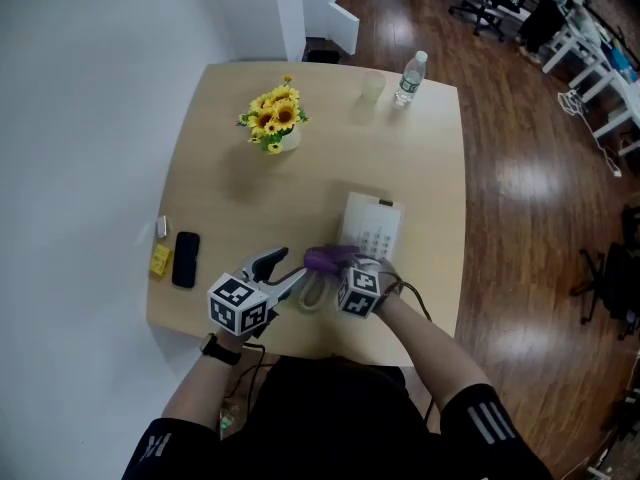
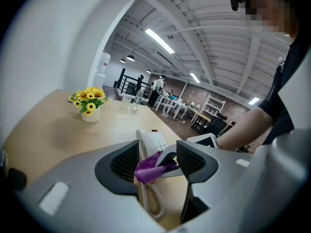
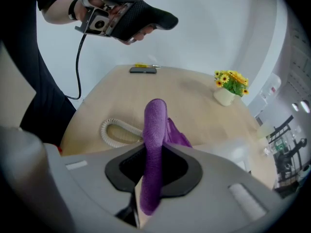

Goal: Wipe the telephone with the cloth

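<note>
The white telephone (image 1: 372, 230) lies on the wooden table (image 1: 220, 198), toward its near right side. My right gripper (image 1: 336, 264) is shut on a purple cloth (image 1: 323, 258), holding it at the telephone's near left corner. In the right gripper view the cloth (image 3: 154, 130) stands up between the jaws, with the coiled cord (image 3: 115, 132) behind it. My left gripper (image 1: 284, 268) is open just left of the cloth and holds nothing. In the left gripper view the cloth (image 2: 151, 165) and the telephone (image 2: 152, 141) show through the gap between its jaws, with the cord (image 2: 151, 204) below.
A white pot of sunflowers (image 1: 275, 120) stands at the far middle of the table. A water bottle (image 1: 410, 76) and a clear cup (image 1: 372, 88) stand at the far right. A black mobile phone (image 1: 185, 258) and a yellow item (image 1: 160, 259) lie by the left edge.
</note>
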Demonstrator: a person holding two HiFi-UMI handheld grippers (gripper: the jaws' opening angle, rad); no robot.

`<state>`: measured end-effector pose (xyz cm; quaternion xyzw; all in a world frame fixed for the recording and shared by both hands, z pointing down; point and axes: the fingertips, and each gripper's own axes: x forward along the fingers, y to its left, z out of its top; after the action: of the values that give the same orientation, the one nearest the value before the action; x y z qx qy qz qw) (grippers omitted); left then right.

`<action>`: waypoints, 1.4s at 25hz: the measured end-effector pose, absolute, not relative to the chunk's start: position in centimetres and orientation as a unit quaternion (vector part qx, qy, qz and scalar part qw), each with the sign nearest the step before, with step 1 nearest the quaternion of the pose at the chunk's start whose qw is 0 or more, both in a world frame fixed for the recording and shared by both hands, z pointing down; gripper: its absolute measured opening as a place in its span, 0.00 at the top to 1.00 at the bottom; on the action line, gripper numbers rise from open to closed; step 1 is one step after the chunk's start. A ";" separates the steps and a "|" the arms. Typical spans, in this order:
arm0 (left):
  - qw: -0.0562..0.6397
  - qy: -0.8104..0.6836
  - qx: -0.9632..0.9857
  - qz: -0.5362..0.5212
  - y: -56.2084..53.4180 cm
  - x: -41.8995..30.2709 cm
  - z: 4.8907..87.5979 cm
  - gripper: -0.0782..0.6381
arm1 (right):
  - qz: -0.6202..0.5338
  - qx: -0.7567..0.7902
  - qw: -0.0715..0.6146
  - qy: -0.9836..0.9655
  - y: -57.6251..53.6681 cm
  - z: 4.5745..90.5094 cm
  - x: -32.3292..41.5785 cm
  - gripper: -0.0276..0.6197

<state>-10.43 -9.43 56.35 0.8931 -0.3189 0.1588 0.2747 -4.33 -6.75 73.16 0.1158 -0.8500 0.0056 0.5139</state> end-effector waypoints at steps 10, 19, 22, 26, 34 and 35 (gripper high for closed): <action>0.275 -0.314 0.885 0.207 -10.5 -7.6 58.0 0.56 | 0.033 0.082 0.524 -0.847 -3.2 74.5 -2.5 0.86; 0.266 -0.361 0.850 0.276 -15.6 -1.2 61.8 0.55 | 0.065 0.175 0.429 -0.884 1.1 66.2 1.7 0.85; 0.272 -0.370 0.834 0.305 -16.7 0.9 64.2 0.53 | 0.076 0.219 0.395 -0.889 2.1 64.3 4.2 0.85; 0.312 -0.385 0.802 0.335 -17.0 2.3 68.9 0.51 | 0.097 0.264 0.366 -0.887 2.9 62.3 7.2 0.85; 0.313 -0.432 0.774 0.341 -19.5 2.8 72.1 0.52 | 0.115 0.314 0.337 -0.880 2.8 60.8 11.0 0.85; 0.313 -0.434 0.772 0.342 -19.7 2.8 72.4 0.53 | 0.112 0.316 0.337 -0.880 2.8 60.7 11.3 0.85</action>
<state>2.77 -19.67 72.43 0.7723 -0.4343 0.3421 0.3130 11.26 2.81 60.67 0.3158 -0.8797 0.1118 0.3374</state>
